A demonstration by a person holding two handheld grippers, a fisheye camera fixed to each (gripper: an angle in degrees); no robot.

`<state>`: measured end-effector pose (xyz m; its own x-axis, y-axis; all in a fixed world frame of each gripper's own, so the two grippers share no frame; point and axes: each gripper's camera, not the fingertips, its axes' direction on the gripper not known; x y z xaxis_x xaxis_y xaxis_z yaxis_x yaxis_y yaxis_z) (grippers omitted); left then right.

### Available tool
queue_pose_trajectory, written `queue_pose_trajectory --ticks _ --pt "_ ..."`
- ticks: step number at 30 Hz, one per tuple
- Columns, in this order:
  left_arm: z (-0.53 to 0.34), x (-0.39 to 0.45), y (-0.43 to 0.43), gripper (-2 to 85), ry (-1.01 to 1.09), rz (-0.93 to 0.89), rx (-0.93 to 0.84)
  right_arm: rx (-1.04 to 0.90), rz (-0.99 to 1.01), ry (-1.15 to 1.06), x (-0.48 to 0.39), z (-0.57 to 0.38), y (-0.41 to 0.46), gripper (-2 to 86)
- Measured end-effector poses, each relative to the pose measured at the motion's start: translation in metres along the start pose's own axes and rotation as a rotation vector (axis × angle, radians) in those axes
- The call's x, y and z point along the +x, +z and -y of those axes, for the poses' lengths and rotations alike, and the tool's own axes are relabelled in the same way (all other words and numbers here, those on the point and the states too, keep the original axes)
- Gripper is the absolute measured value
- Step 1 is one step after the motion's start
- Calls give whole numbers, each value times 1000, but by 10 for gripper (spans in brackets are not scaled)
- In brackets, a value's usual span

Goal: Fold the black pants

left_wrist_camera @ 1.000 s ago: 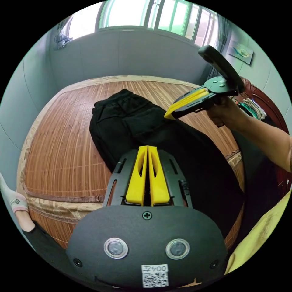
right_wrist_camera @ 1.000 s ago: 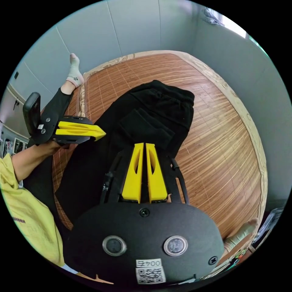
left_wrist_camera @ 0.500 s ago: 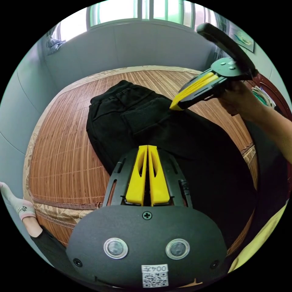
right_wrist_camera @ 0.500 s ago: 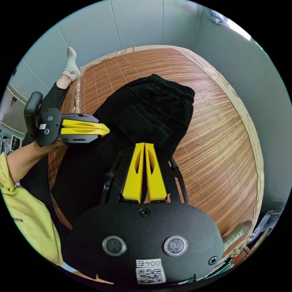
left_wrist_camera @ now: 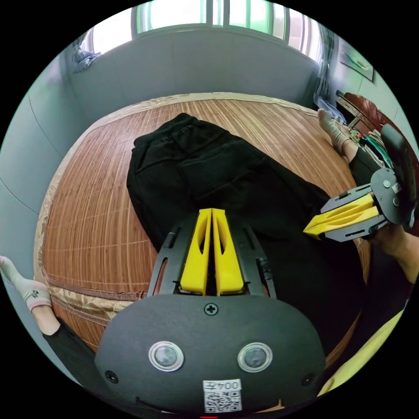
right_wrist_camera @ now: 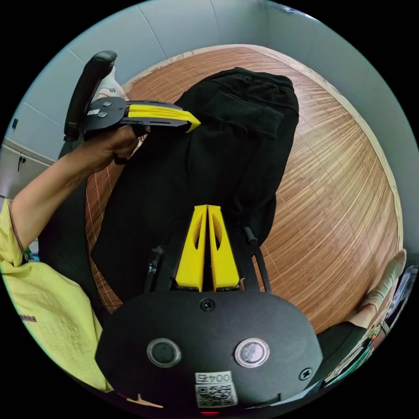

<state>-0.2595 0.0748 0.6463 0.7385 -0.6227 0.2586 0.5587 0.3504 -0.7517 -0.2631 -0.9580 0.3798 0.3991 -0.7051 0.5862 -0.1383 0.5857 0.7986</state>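
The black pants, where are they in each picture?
Left gripper view: the black pants lie in the middle, waistband toward the window, running down to the lower right.
Right gripper view: the pants fill the middle, waistband at the top.
Shared landmark: the bamboo mat beneath them.

A small white label [left_wrist_camera: 221, 385] with a short printed code above a square code sits on the black body of the left gripper [left_wrist_camera: 211, 211]. The right gripper [right_wrist_camera: 207, 208] carries a like label [right_wrist_camera: 215, 377]. A tiny mark on the yellow sleeve [right_wrist_camera: 27, 318] is too small to make out.
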Motion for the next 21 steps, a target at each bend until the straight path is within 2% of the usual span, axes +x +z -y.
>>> queue_pose_trajectory --ticks 3,7,11,13,21 --pt "2 -3 -6 1 -9 -22 -23 2 49 18 6 -4 -2 2" --pt "-17 -5 -32 1 -39 -65 45 16 125 19 4 -14 -10 36" --pt "-40 6 -22 1 -16 -85 -26 -15 31 58 -13 -15 -6 28" --pt "-50 10 -21 1 -28 -62 23 -25 -16 72 -24 -16 -5 26" --pt "-54 16 -20 2 -24 -15 21 51 -174 -46 -62 -40 -2 11"
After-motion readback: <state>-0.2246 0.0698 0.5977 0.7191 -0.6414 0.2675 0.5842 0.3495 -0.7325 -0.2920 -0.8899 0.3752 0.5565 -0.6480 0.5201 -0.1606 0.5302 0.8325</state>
